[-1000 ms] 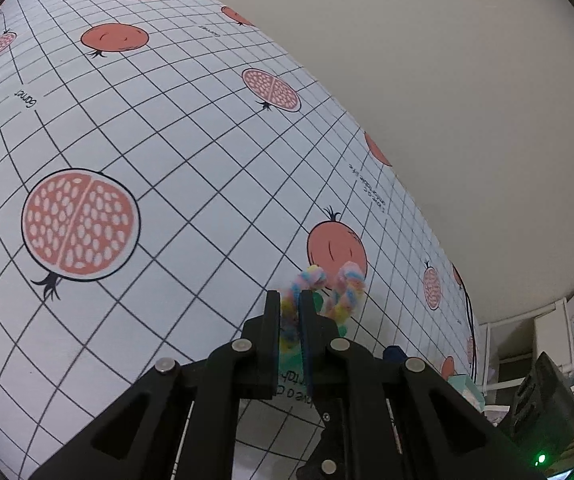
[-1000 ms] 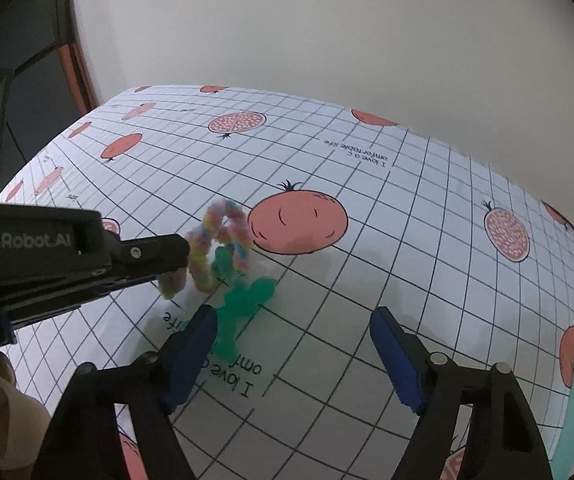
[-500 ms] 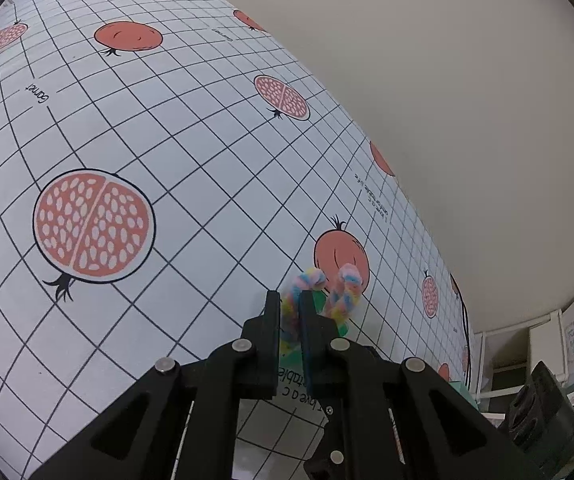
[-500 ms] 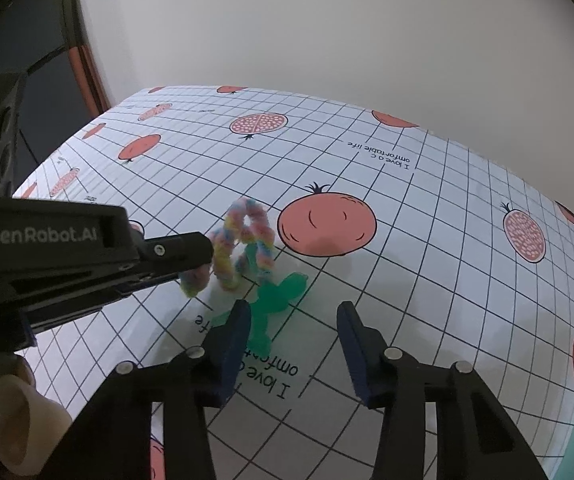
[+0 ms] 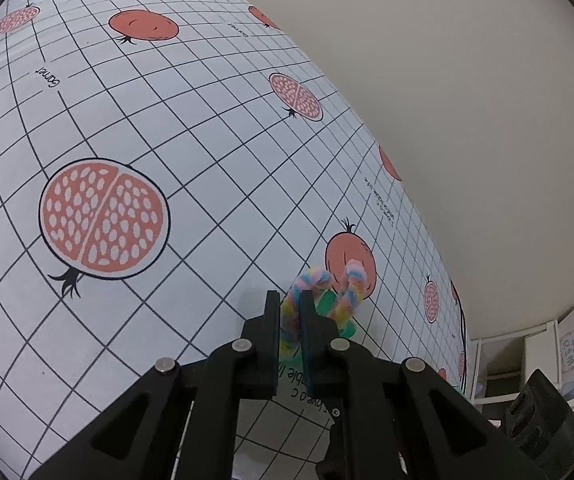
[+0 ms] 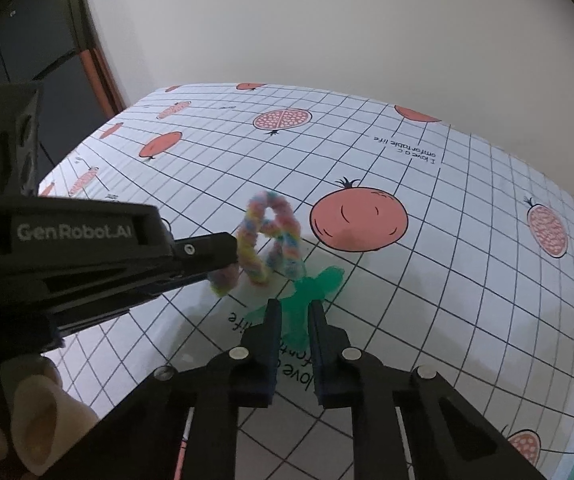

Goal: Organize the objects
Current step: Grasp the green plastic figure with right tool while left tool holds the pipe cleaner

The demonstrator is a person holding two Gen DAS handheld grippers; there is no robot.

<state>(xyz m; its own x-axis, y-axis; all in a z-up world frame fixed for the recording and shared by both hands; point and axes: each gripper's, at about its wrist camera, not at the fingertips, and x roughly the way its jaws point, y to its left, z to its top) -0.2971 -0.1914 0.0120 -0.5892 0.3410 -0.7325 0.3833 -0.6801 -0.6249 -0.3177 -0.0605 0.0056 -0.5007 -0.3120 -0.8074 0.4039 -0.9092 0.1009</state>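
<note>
Both grippers gripped pipe-cleaner pieces over the tabletop (image 6: 467, 240).
The left gripper (image 5: 289, 312) pinched the rainbow pipe cleaner (image 6: 271, 240); the right gripper (image 6: 293, 316) had just closed on the green pipe cleaner (image 6: 315, 288).

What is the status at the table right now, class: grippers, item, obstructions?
Left gripper shut on rainbow pipe cleaner. Right gripper just closed, shut on green pipe cleaner. Both pieces joined, over tablecloth. Nothing in the way.
</note>
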